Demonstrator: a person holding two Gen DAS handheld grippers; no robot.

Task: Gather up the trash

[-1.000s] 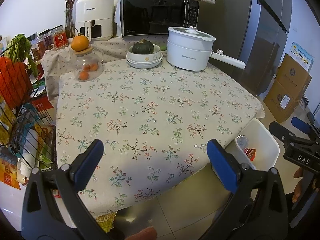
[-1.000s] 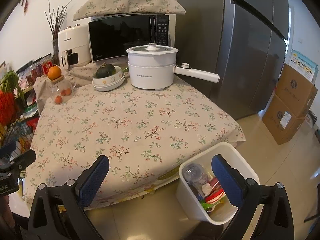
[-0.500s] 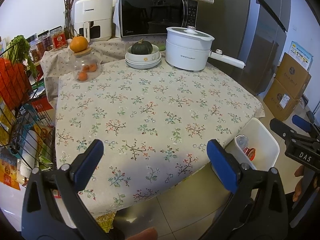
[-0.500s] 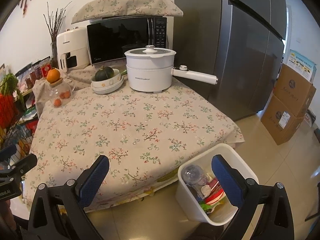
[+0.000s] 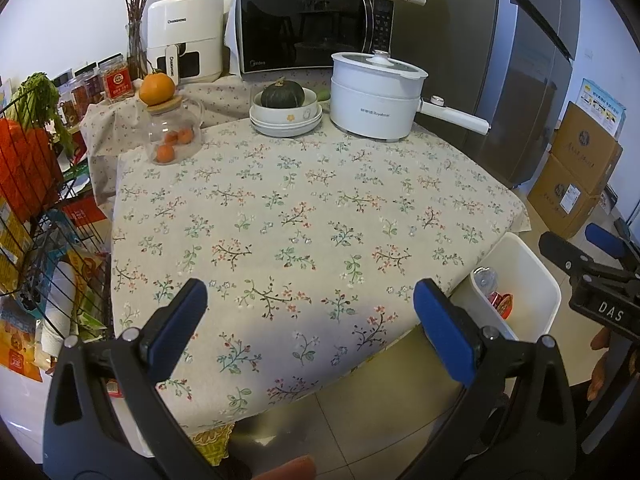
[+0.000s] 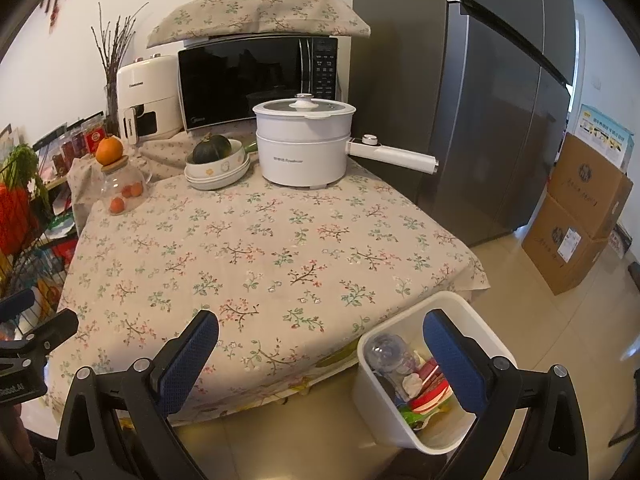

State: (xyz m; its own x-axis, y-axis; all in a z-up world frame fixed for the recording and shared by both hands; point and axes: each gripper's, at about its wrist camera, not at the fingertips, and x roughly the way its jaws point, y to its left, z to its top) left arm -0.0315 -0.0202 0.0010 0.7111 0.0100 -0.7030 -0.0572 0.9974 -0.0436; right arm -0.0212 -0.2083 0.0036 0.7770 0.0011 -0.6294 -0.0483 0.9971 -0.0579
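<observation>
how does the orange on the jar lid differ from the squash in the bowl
The orange is bright orange and smooth; the squash is dark green and ribbed, with a stub of stem. The orange is smaller and perches on the wooden lid of the glass jar; the squash is larger and sits down inside the stacked white bowls. The orange stands at the table's left, the squash further right, beside the white pot. Both are roundish, whole and untouched.

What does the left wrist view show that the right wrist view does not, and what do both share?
Only the left wrist view shows the right gripper, open. Only the right wrist view shows the left gripper and the bottle lying deep among the packaging in the white bin. Both show the floral tablecloth, white pot and microwave.
</observation>
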